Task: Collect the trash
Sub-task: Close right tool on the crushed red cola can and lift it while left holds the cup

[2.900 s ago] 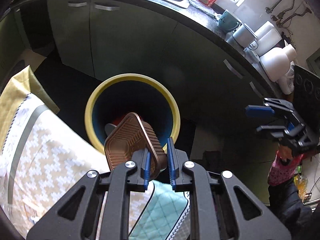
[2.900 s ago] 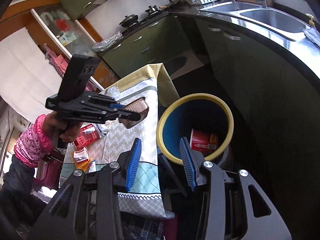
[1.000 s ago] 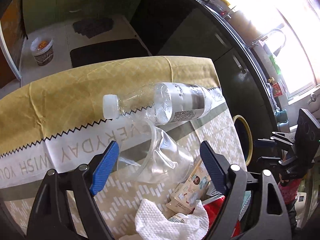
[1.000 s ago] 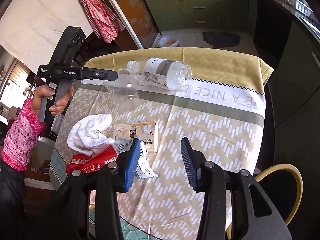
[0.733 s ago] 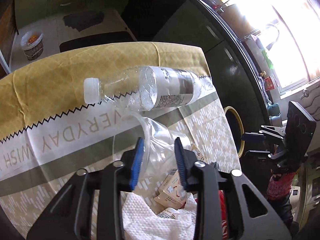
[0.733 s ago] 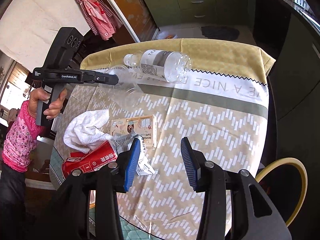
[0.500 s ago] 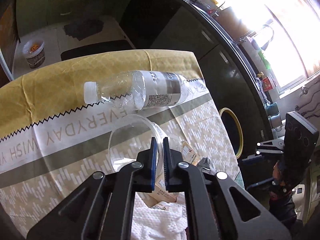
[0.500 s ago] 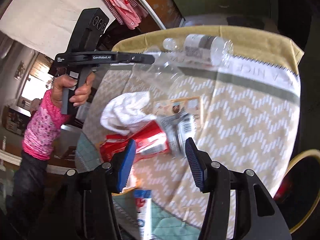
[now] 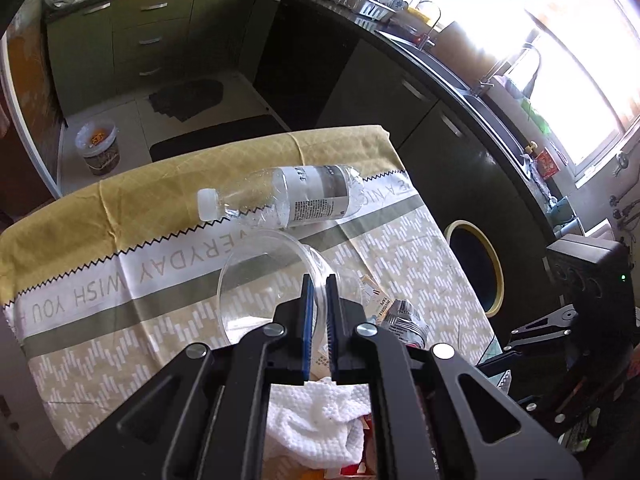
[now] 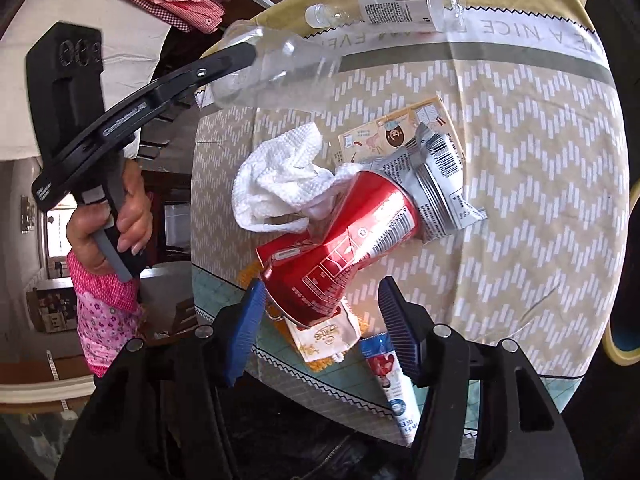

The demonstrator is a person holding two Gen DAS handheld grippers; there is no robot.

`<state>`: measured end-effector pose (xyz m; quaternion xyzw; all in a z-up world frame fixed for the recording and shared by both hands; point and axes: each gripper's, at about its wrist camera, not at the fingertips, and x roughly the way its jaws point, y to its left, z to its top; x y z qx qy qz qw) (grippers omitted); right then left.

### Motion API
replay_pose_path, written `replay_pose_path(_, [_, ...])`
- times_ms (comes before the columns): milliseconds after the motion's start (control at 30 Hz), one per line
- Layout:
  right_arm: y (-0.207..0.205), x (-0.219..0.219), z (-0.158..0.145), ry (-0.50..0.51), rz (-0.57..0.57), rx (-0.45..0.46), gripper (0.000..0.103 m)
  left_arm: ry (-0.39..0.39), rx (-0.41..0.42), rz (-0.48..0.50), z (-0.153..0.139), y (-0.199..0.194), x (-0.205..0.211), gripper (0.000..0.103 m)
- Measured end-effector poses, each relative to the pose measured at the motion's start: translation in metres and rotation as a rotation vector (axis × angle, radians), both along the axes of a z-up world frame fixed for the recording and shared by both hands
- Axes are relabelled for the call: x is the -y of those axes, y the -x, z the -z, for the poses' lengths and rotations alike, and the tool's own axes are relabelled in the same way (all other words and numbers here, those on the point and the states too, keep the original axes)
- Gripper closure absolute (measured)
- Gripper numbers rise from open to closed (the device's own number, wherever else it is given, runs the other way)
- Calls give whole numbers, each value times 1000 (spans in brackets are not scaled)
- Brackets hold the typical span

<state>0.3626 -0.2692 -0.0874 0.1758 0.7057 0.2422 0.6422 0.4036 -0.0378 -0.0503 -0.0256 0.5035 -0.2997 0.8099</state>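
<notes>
My left gripper [image 9: 319, 286] is shut on the rim of a clear plastic cup [image 9: 256, 284] and holds it above the table; the cup also shows in the right wrist view [image 10: 276, 72]. A clear plastic bottle [image 9: 288, 200] lies on the tablecloth beyond it. My right gripper [image 10: 320, 300] is open, its fingers on either side of a crushed red can [image 10: 340, 240] that lies among a white paper towel [image 10: 280, 176], a small carton [image 10: 392, 136] and a silver wrapper [image 10: 440, 184].
The yellow-rimmed blue bin [image 9: 476, 272] stands on the floor past the table's right edge. A white sachet [image 10: 324, 336] and a tube [image 10: 392, 384] lie near the table's front edge. Dark cabinets and a sink counter [image 9: 440, 80] run behind.
My left gripper dropped the copper tray in the bin, moved to the table, closed on the clear cup's rim and lifted it. My right gripper swung from the bin down over the red can.
</notes>
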Motion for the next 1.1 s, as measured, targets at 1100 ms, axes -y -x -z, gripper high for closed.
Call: replay_pose_path(1100, [-34,-2,93,224,199,-254,46,63,152,109,-44,99,-46,97])
